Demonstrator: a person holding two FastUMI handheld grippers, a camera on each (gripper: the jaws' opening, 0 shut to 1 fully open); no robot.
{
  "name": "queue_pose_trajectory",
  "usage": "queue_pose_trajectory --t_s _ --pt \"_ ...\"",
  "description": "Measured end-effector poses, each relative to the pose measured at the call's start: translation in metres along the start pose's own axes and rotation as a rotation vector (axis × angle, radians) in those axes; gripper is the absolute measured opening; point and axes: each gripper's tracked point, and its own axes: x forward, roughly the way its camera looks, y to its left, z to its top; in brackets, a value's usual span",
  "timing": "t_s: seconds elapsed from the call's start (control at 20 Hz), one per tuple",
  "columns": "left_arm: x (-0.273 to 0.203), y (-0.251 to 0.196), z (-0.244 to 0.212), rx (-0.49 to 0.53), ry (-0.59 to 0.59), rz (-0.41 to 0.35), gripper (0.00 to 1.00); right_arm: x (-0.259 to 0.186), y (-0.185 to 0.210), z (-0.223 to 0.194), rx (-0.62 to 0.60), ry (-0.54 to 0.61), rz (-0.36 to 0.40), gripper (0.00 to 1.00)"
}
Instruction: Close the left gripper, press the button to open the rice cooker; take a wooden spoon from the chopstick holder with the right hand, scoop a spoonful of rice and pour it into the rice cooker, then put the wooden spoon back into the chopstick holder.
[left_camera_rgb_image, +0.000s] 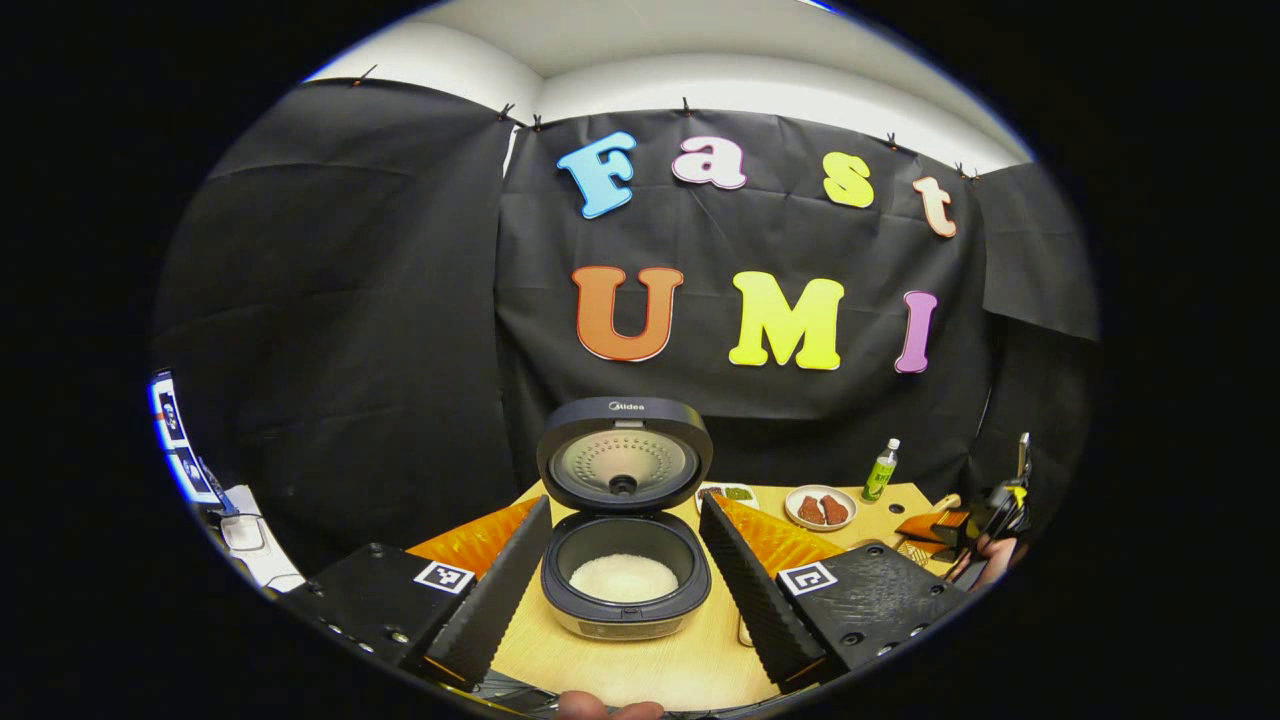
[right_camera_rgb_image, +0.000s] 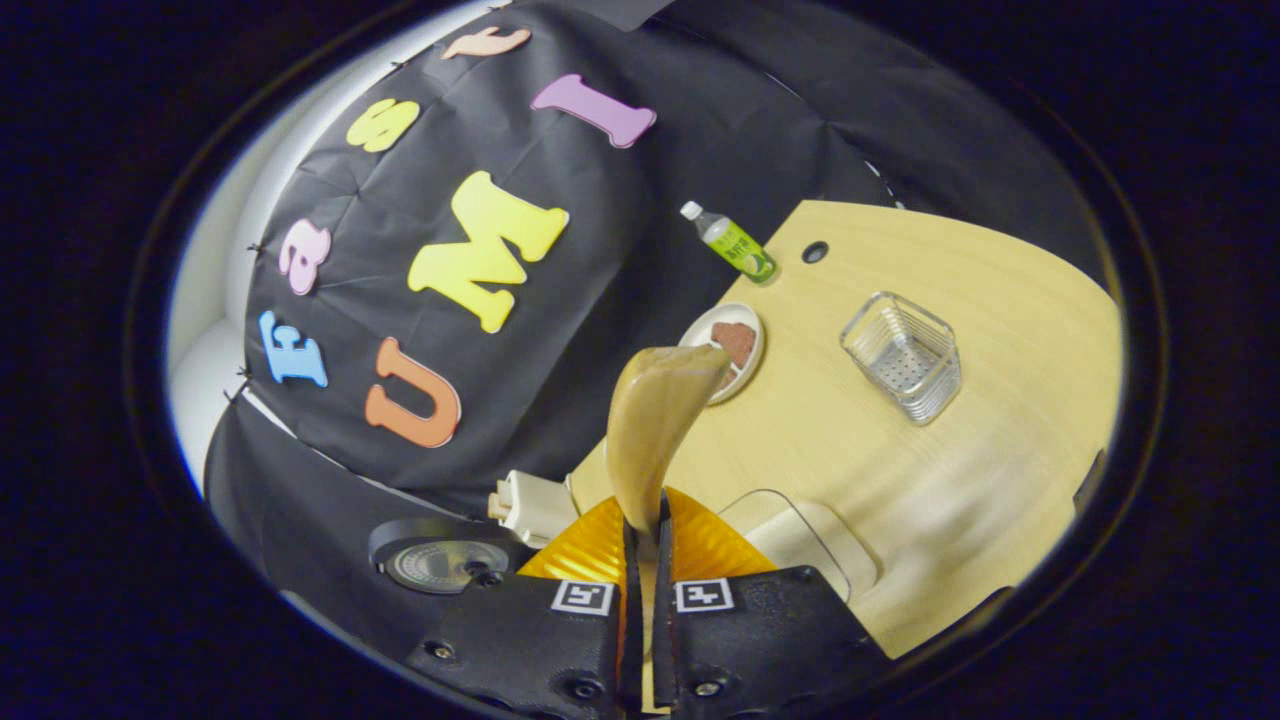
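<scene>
The wooden table (left_camera_rgb_image: 640, 650) spreads under both of my tools, and on it the rice cooker (left_camera_rgb_image: 625, 585) stands between my left gripper (left_camera_rgb_image: 625, 580)'s two black fingers, which are spread wide apart and hold nothing. Its lid (left_camera_rgb_image: 625, 465) is up, showing the steam plate, and white rice lies in the inner pot, so I judge the button press done. My right gripper (right_camera_rgb_image: 643, 560) has its fingers pinched close on the handle of the wooden spoon (right_camera_rgb_image: 655, 420), whose bowl points away from me, tilted, toward the small plate of brown food (right_camera_rgb_image: 735, 345). I cannot tell whether the bowl carries rice, since I see only its back. The clear ribbed chopstick holder (right_camera_rgb_image: 902, 355) sits empty on the table, well apart from the spoon, with a green drink bottle (right_camera_rgb_image: 738, 247) beyond it near the wall. A clear flat container (right_camera_rgb_image: 800, 545) lies just beside my right fingers; its contents are not plain to me. By my reckoning I am somewhere in the scoop-and-pour step, and next I must either dip the spoon or carry it level over the open pot and tip it, then return it to the holder. The lid carries a small brand word at its top edge, reading Midea; the bottle's label is too small to read.
</scene>
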Motion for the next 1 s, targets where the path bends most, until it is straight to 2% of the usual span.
queue_pose_trajectory --t_s 0.25,0.55,0.75,1.0 --pt "-0.015 0.026 -0.007 -0.024 0.011 0.046 0.95 0.011 0.081 -0.024 -0.094 0.051 0.116 0.09" --pt "-0.042 0.088 -0.008 -0.059 0.014 0.161 0.95 0.036 0.160 -0.102 -0.202 0.158 0.209 0.09" --pt "-0.054 0.120 -0.018 -0.092 0.025 0.228 0.95 0.060 0.192 -0.147 -0.299 0.196 0.224 0.10" --pt "-0.070 0.160 -0.031 -0.135 0.040 0.292 0.95 0.086 0.199 -0.197 -0.455 0.236 0.190 0.10"
